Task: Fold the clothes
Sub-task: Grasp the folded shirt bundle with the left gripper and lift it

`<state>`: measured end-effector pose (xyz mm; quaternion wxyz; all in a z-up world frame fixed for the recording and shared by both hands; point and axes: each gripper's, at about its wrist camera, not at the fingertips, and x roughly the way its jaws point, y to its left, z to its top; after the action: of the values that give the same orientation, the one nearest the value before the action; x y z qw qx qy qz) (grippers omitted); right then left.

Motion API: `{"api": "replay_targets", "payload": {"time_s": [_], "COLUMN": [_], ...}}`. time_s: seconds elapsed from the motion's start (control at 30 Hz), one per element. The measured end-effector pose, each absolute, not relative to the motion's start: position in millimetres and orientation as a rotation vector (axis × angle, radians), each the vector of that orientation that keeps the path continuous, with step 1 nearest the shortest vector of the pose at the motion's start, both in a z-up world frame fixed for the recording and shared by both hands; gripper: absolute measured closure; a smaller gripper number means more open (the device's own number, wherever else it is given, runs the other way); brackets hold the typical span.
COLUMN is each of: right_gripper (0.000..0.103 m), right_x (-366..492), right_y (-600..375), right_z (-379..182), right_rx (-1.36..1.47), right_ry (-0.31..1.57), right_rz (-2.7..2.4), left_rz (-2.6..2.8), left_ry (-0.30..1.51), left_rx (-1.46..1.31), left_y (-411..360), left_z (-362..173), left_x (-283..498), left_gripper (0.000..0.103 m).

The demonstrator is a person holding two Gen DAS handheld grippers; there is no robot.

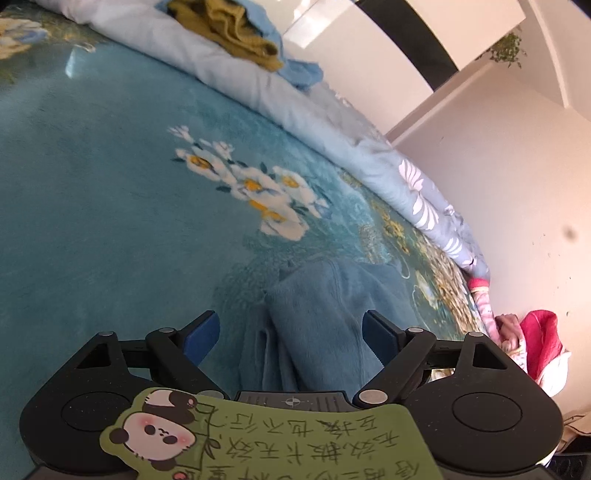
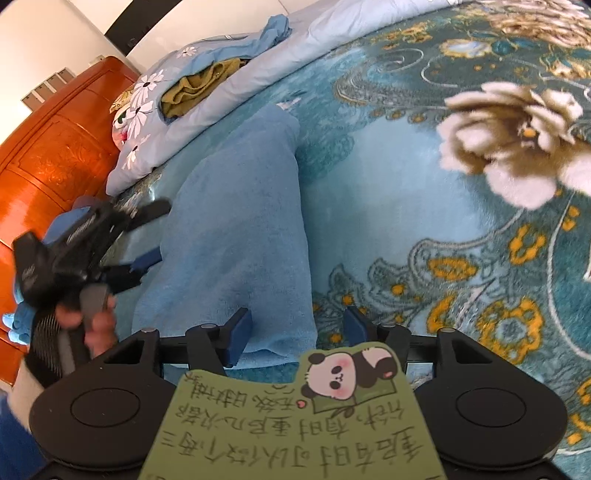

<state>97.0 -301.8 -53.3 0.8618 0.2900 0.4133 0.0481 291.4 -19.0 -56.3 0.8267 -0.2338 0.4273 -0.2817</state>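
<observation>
A light blue fleece garment (image 2: 240, 229) lies stretched on the teal floral blanket (image 2: 406, 177); it also shows in the left wrist view (image 1: 321, 314). My right gripper (image 2: 297, 334) is open, its jaws straddling the garment's near end. My left gripper (image 1: 291, 336) is open just above a bunched end of the garment; in the right wrist view it (image 2: 147, 236) hovers at the garment's left edge, blurred.
A pale blue quilt (image 1: 295, 110) is rolled along the bed's far side with an olive garment (image 1: 236, 33) and a light blue one (image 1: 299, 72) on it. A wooden headboard (image 2: 48, 155) stands at left. Pink bedding (image 1: 539, 343) sits by the wall.
</observation>
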Motion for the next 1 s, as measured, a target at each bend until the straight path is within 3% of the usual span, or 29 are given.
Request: {"api": "replay_targets", "payload": {"time_s": [0.13, 0.2, 0.3, 0.33, 0.37, 0.43, 0.83, 1.0], "right_gripper": [0.042, 0.043, 0.066, 0.078, 0.081, 0.085, 0.086, 0.077], "right_x": [100, 101, 102, 103, 104, 106, 147, 139], "right_y": [-298, -294, -290, -291, -293, -301, -369, -373], "right_z": [-53, -53, -53, -53, -53, -51, -2, -22], "right_rx": [0.624, 0.623, 0.612, 0.608, 0.618, 0.641, 0.329, 0.395], "right_ry": [0.856, 0.849, 0.849, 0.853, 0.855, 0.856, 0.933, 0.94], "right_rz": [0.124, 0.141, 0.147, 0.147, 0.154, 0.172, 0.265, 0.245], "left_rz": [-0.647, -0.652, -0.628, -0.619, -0.621, -0.624, -0.599, -0.586], "left_ry": [0.939, 0.931, 0.925, 0.916, 0.898, 0.863, 0.831, 0.85], "left_rx": [-0.463, -0.47, -0.489, -0.487, -0.492, -0.501, -0.668, -0.649], "left_y": [-33, -34, -33, -33, -32, -30, -14, -10], "left_z": [-65, -66, -66, -66, -64, -59, -59, -55], "left_x": [301, 302, 300, 298, 294, 286, 190, 196], "left_gripper": [0.021, 0.033, 0.057, 0.068, 0.078, 0.085, 0.088, 0.083]}}
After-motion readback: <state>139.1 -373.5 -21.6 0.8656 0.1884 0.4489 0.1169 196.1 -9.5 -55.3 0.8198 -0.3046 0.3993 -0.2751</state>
